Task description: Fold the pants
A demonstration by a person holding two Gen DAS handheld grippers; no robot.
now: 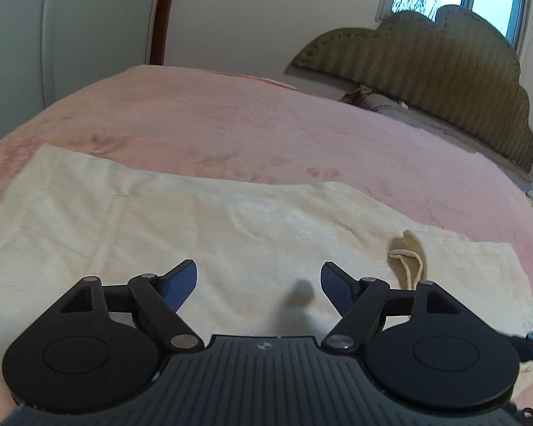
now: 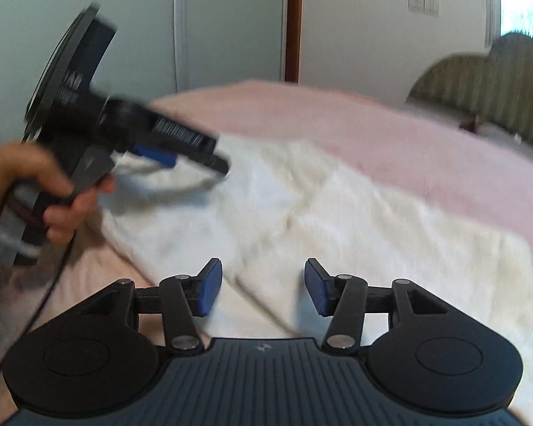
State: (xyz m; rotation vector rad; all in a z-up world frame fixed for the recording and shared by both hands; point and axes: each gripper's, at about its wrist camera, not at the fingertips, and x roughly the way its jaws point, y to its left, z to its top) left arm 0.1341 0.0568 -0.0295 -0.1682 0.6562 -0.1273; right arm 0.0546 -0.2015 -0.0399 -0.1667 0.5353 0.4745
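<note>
Cream fleecy pants point(image 1: 195, 220) lie flat across a pink blanket point(image 1: 231, 124) on a bed. A cream drawstring loop point(image 1: 410, 259) rests on the cloth at the right. My left gripper point(image 1: 258, 269) hovers over the pants, jaws wide open, with nothing between the blue pads. In the right wrist view the pants point(image 2: 355, 220) spread from the left toward the near right. My right gripper point(image 2: 263, 266) stands open above a fold near their front edge, its pads apart from the cloth. A hand point(image 2: 35, 191) holds the blurred left gripper over the pants' far left end.
A padded olive headboard point(image 1: 426, 64) runs along the wall at the right, with a rolled pillow point(image 1: 383, 103) below it. A pale wardrobe door point(image 1: 53, 35) stands at the far left. A dark cable point(image 2: 42, 305) trails down the bed's near left edge.
</note>
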